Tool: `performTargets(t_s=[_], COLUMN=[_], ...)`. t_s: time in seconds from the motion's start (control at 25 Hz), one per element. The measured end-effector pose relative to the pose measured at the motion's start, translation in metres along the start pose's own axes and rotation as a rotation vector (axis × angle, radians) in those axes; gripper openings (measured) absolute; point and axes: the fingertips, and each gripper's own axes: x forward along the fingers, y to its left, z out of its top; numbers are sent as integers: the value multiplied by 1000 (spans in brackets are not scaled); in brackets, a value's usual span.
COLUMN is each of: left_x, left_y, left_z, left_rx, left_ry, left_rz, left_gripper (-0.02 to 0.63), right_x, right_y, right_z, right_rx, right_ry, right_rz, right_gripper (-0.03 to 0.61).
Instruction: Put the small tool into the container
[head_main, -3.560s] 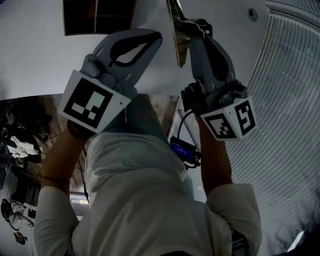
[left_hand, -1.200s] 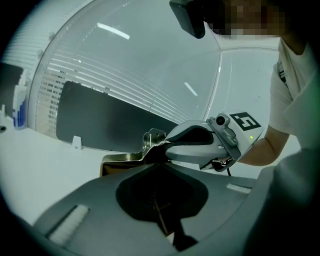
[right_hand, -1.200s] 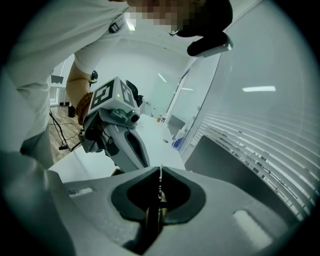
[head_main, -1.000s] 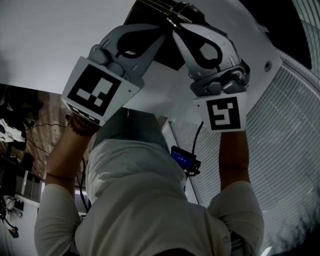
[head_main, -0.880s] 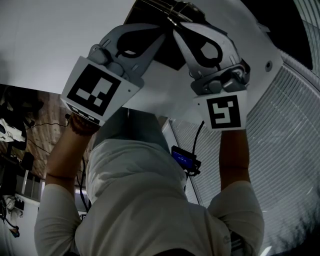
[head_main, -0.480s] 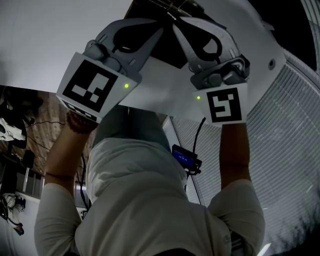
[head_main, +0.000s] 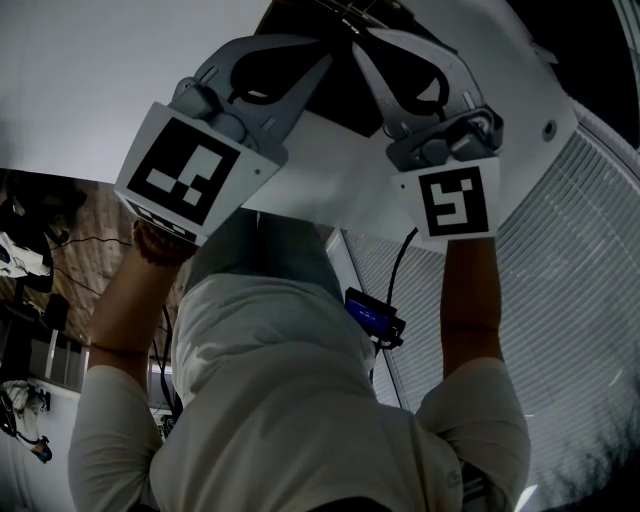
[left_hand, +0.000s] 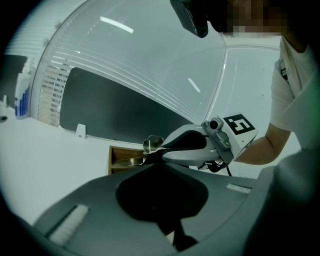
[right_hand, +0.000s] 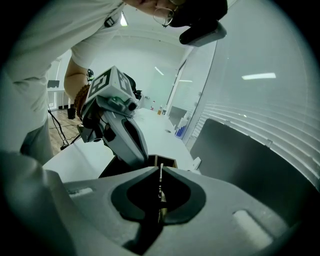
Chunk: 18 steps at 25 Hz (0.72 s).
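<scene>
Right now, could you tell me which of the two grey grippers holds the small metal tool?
The right gripper, pinching the thin metal tool by the wooden box; the left gripper is shut, empty.

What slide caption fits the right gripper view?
Right gripper, shut on a thin metal tool, at the wooden box.

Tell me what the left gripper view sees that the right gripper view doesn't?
Only the left gripper view shows the right gripper from outside, with the looped end of the shiny silver metal tool poking out of its tips. Only the right gripper view shows the left gripper from outside, and the tool edge-on, a thin strip pinched between the right jaws. Both show the small brown wooden box, the white table and a dark panel.
</scene>
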Motion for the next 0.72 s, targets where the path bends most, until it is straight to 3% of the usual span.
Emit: performTargets(t_s=[0.72], left_x=[3], left_y=[5], left_z=[-6], left_rx=[-8], left_ry=[16], left_rz=[-4], left_gripper=[3], right_x=[10], right_y=[0], right_z=[-20], right_rx=[9], right_ry=[55], right_rz=[25], right_gripper=[15])
